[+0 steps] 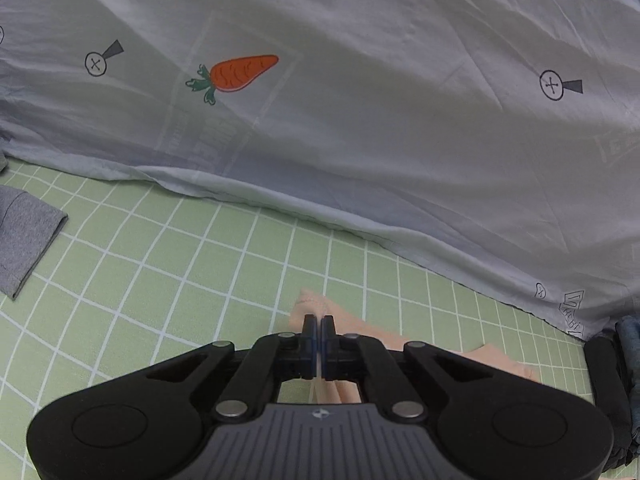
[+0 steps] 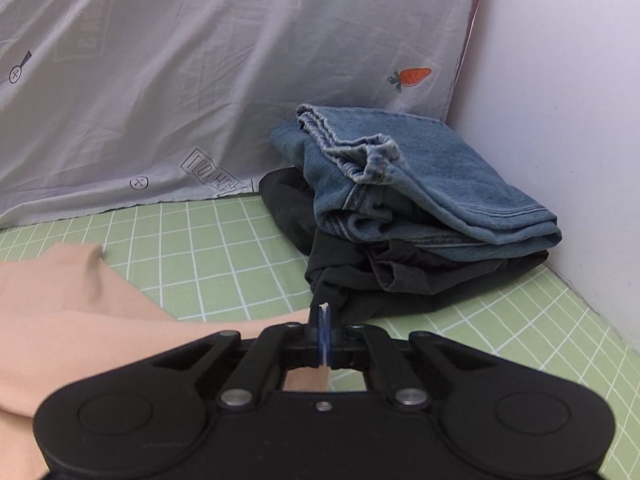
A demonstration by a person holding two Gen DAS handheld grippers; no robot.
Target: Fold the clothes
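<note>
Left gripper (image 1: 319,322) clamped tight on an edge of the peach garment (image 1: 352,330), thin fabric pinched between its fingers; right gripper (image 2: 324,314) likewise closed on the same garment (image 2: 60,300), which spreads toward 9 o'clock over the green grid sheet (image 2: 224,240). Folded jeans (image 2: 420,184) sit on a black garment (image 2: 400,276) at 1 o'clock, against the carrot-print cloth (image 2: 200,80)

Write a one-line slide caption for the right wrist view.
Right gripper shut on the peach garment, beside folded jeans stacked on a black garment on the green grid mat.
</note>
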